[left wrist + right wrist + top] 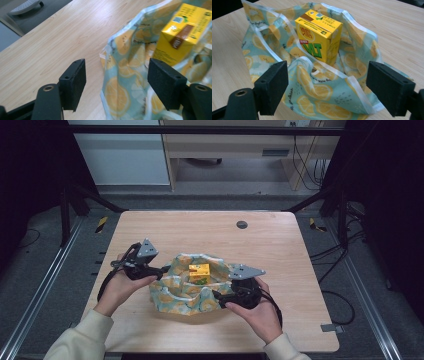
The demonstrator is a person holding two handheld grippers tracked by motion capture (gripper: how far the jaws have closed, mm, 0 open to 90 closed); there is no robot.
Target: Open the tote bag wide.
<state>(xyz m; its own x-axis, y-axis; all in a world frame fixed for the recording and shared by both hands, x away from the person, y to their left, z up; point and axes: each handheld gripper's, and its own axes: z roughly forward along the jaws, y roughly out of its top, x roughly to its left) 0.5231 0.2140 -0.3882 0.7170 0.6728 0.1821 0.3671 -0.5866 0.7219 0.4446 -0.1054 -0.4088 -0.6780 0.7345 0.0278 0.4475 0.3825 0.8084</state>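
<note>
- Lemon-print cloth point(187, 292) lies bunched on the wooden table point(280, 245), a yellow drink carton point(199, 273) upright in its middle.
- We judge the step as gathering the cloth around the carton: take one hem per side and lift evenly so the carton stays standing.
- Left gripper point(116, 82): jaws wide, cloth edge between them, untouched.
- Right gripper point(327, 88): jaws wide, near fold between them, nothing held.
</note>
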